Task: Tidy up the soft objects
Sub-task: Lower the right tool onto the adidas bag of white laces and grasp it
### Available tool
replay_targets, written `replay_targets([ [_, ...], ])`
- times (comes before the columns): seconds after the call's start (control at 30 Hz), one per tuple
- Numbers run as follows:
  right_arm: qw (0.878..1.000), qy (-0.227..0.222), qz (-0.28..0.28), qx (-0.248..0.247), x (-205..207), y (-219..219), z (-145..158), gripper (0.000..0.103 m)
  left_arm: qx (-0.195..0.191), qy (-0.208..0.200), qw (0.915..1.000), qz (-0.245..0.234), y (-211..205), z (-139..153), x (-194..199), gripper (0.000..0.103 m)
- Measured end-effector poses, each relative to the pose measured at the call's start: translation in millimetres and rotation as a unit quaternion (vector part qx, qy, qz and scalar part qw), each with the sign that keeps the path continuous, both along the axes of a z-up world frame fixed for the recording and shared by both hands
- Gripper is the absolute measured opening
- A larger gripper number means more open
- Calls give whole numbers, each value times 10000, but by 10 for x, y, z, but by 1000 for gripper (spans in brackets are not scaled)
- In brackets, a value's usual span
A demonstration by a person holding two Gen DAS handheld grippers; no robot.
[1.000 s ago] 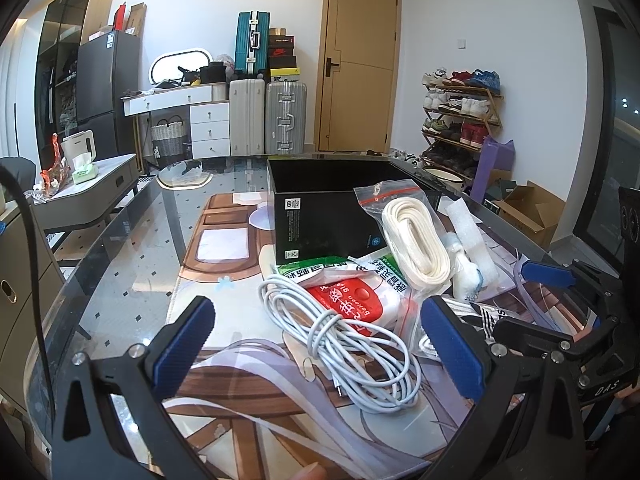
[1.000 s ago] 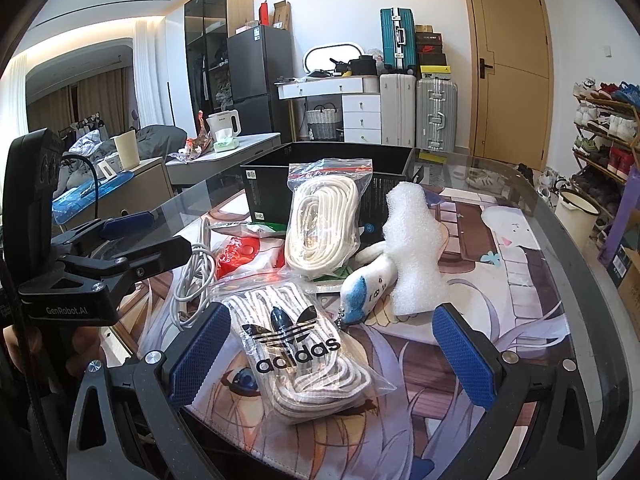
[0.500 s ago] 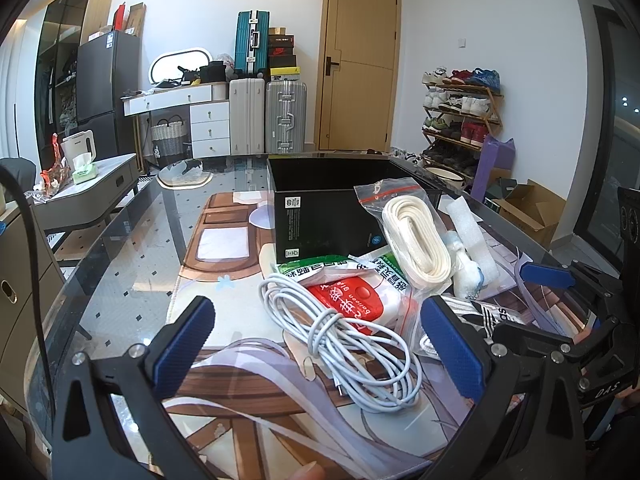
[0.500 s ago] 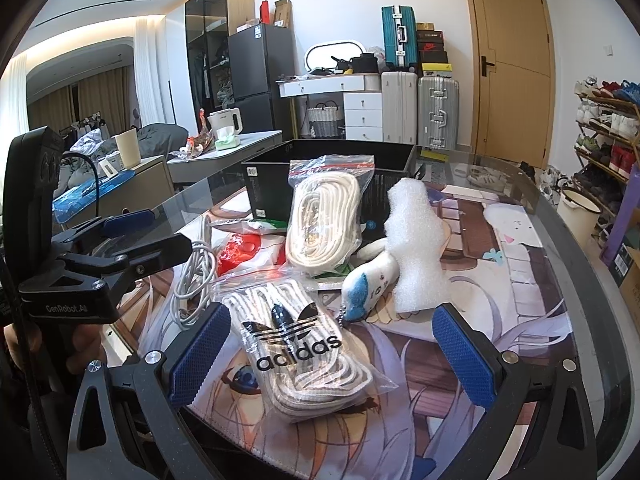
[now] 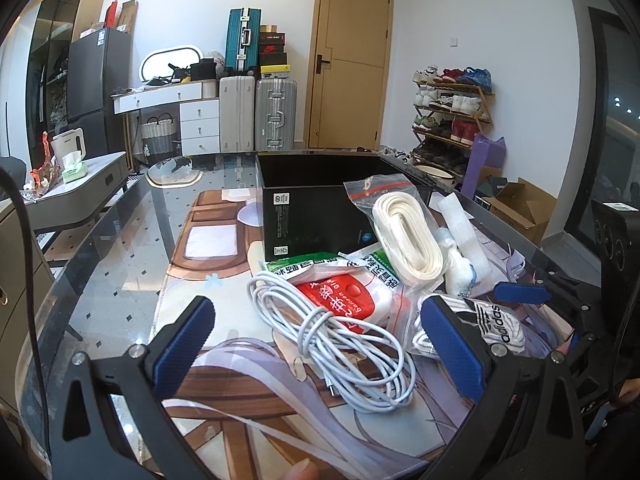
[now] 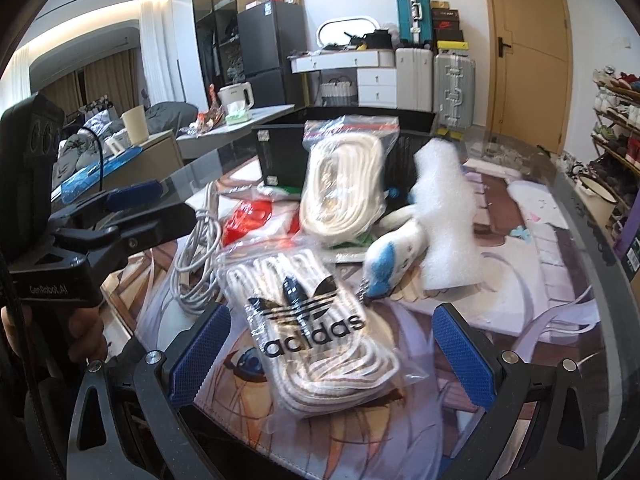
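A pile of soft things lies on the printed mat in front of an open black box (image 5: 316, 208). My left gripper (image 5: 320, 344) is open and empty, just short of a coiled white cable (image 5: 332, 344). Behind the cable lie a red and white packet (image 5: 344, 296) and a bagged cream rope (image 5: 404, 236). My right gripper (image 6: 332, 356) is open, its jaws on either side of an adidas bag of laces (image 6: 312, 324). Beyond that bag are the cream rope bag (image 6: 344, 188), a blue and white plush (image 6: 394, 260) and a white foam piece (image 6: 444, 224).
The glass table edge (image 5: 72, 280) curves along the left. The other gripper (image 6: 120, 216) shows at the left of the right wrist view. Suitcases (image 5: 276, 116), a door and a shoe rack (image 5: 452, 116) stand at the back of the room.
My right gripper has moved forward and lower, so the adidas bag now lies between its jaws. My left gripper has barely moved.
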State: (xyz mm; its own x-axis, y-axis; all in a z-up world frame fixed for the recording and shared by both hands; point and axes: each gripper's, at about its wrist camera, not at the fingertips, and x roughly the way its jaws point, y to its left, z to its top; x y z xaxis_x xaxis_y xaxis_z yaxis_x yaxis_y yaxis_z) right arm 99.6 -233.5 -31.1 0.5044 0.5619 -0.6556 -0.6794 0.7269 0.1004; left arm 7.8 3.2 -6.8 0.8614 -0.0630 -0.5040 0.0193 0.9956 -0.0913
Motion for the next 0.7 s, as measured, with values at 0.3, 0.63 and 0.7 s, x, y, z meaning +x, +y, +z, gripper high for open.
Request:
replay_targets([
  [0.3,9997,45,251,-70,-28,108,-67,102,50,-9,10000,-24,-17,-15,10,103],
  [0.63,9991,174,381,53,-9,129,-44,102,60,194,9996,-178,-26,-48,16,103],
  [0.7,9990,110,429,13,-30,156,-45,101,105,200,9997,-109,-19,-53,15,103],
])
